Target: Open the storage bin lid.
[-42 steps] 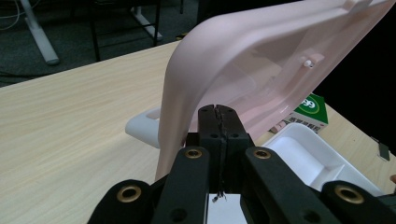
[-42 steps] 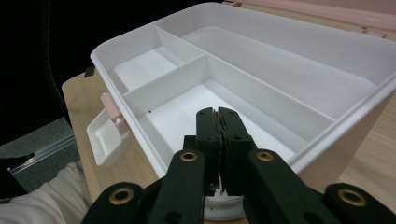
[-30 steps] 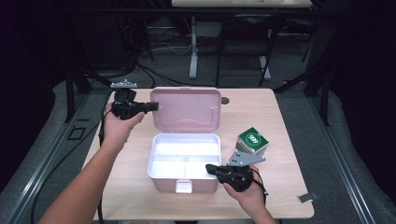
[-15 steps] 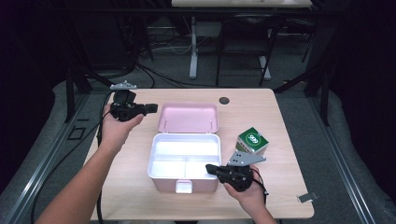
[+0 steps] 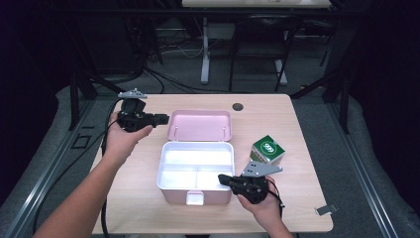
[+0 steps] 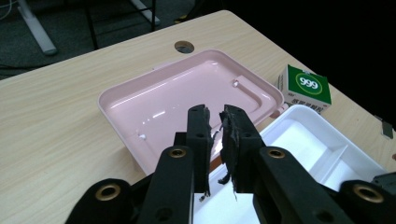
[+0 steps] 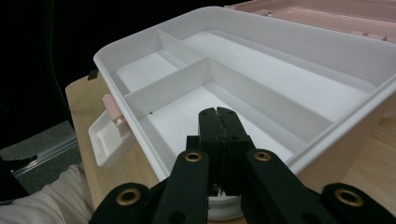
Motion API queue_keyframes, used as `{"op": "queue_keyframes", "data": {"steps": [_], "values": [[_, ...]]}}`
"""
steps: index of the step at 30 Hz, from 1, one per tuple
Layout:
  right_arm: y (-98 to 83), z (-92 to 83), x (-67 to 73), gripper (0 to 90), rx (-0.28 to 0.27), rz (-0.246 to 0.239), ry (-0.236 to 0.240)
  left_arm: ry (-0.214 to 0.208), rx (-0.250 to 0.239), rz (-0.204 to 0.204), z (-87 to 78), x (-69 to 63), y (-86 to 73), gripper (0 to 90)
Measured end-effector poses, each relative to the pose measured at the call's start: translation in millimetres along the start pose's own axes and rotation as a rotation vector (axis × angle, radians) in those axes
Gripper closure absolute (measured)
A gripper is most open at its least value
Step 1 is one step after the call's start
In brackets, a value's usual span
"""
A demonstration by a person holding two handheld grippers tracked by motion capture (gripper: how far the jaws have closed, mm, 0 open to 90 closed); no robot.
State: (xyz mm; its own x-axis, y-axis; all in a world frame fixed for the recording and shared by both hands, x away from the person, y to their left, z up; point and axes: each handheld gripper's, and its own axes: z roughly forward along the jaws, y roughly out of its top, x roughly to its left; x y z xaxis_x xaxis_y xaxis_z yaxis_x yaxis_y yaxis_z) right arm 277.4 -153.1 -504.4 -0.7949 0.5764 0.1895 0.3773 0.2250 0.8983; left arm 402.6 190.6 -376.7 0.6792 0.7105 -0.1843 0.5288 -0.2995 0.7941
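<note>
A pink box with a white divided tray point(image 5: 161, 171) sits mid-table, its pink lid point(image 5: 198, 125) lying flat behind it. My left gripper point(image 5: 166, 119) hovers just off the lid's left edge. Its jaws have just been opening and now stand slightly apart point(image 6: 215, 123) with nothing between them, the lid point(image 6: 187, 88) lying beyond. My right gripper point(image 5: 221, 178) rests at the tray's front right corner, jaws shut point(image 7: 217, 114) and pointing over the rim point(image 7: 140, 74) into a small compartment. A green and white carton point(image 5: 267, 150) marked 999 stands right of the box.
A round cable hole point(image 5: 237, 106) lies in the tabletop behind the lid. The box's front latch point(image 7: 109, 133) hangs down. A small metal piece point(image 5: 324, 209) lies on the floor off the table's right edge. Dark stands and cables crowd the floor behind the table.
The lid has swung from upright down to flat on the table. My left gripper has let go of it and drawn slightly left, jaws parted. The right gripper has kept still.
</note>
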Motion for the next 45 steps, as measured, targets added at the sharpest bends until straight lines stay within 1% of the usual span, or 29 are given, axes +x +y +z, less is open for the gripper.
{"op": "queue_keyframes", "data": {"steps": [3, 4, 7, 9, 10, 14, 15, 16, 17, 19, 22, 23, 24, 27, 28, 30, 33, 34, 36, 40, 41, 45], "values": [[0.1, -0.4, 1.4, 87.8, 0.005, -0.008, -0.005, -0.003, 0.029, 0.027, -3.1, -2.5, 0.4, 76.9], [0.3, 0.0, 1.9, 87.2, 0.001, -0.009, -0.007, -0.001, 0.040, 0.043, -3.8, -3.6, 0.5, 76.4], [1.3, -0.4, 2.5, 86.9, 0.015, -0.011, -0.013, 0.001, 0.091, 0.101, -5.1, -8.7, 1.3, 74.2], [2.0, 0.2, 2.7, 85.9, 0.011, -0.010, -0.009, -0.007, 0.120, 0.137, -6.0, -12.5, 1.8, 73.2], [2.6, -0.3, 2.9, 85.6, 0.018, -0.011, -0.011, -0.006, 0.134, 0.156, -5.8, -14.6, 2.0, 73.1], [5.4, -3.0, 4.3, 85.4, 0.010, -0.014, -0.013, -0.008, 0.197, 0.220, -2.6, -23.7, 3.2, 72.2], [6.0, -3.9, 4.2, 85.3, -0.002, -0.014, -0.013, -0.008, 0.211, 0.238, -1.4, -26.6, 3.4, 71.8], [7.0, -6.0, 4.2, 85.3, 0.000, -0.014, -0.016, -0.010, 0.222, 0.258, -0.2, -29.3, 3.7, 71.7], [7.6, -7.0, 4.0, 85.2, -0.011, -0.014, -0.020, -0.016, 0.235, 0.268, 1.1, -32.3, 3.9, 71.4], [9.0, -10.5, 3.0, 84.9, -0.018, -0.013, -0.023, -0.025, 0.260, 0.304, 3.3, -38.1, 4.4, 71.1], [10.0, -14.2, 1.1, 84.4, -0.029, -0.008, -0.031, -0.050, 0.293, 0.351, 7.0, -46.4, 5.2, 70.3], [10.2, -15.7, 0.3, 84.2, -0.023, -0.008, -0.034, -0.057, 0.299, 0.359, 8.2, -48.8, 5.2, 69.9], [10.0, -16.0, -0.3, 84.0, -0.033, -0.004, -0.035, -0.066, 0.306, 0.367, 9.5, -50.5, 5.5, 69.5], [10.1, -18.5, -2.0, 83.4, -0.038, 0.000, -0.044, -0.086, 0.328, 0.397, 13.2, -54.6, 5.8, 69.5], [10.1, -19.3, -2.4, 83.2, -0.040, 0.001, -0.046, -0.093, 0.331, 0.399, 14.6, -55.8, 5.5, 69.6], [10.0, -20.8, -3.8, 82.5, -0.043, 0.006, -0.050, -0.093, 0.353, 0.415, 16.8, -57.7, 5.2, 69.7], [10.0, -23.4, -5.8, 81.6, -0.040, 0.012, -0.062, -0.094, 0.387, 0.454, 18.8, -60.0, 5.7, 69.6], [9.7, -23.3, -6.7, 81.2, -0.051, 0.015, -0.060, -0.094, 0.393, 0.460, 19.2, -61.0, 6.0, 69.8], [9.5, -24.3, -7.6, 80.5, -0.052, 0.019, -0.065, -0.100, 0.405, 0.473, 19.9, -62.9, 6.5, 70.8], [8.9, -26.0, -9.2, 79.2, -0.045, 0.023, -0.074, -0.103, 0.430, 0.489, 22.0, -66.7, 7.1, 72.3], [8.4, -25.3, -9.5, 79.0, -0.054, 0.025, -0.073, -0.103, 0.435, 0.497, 23.0, -67.5, 7.0, 72.3], [7.9, -25.5, -10.4, 78.2, -0.051, 0.026, -0.080, -0.102, 0.468, 0.529, 28.2, -70.2, 5.4, 73.0]]}}
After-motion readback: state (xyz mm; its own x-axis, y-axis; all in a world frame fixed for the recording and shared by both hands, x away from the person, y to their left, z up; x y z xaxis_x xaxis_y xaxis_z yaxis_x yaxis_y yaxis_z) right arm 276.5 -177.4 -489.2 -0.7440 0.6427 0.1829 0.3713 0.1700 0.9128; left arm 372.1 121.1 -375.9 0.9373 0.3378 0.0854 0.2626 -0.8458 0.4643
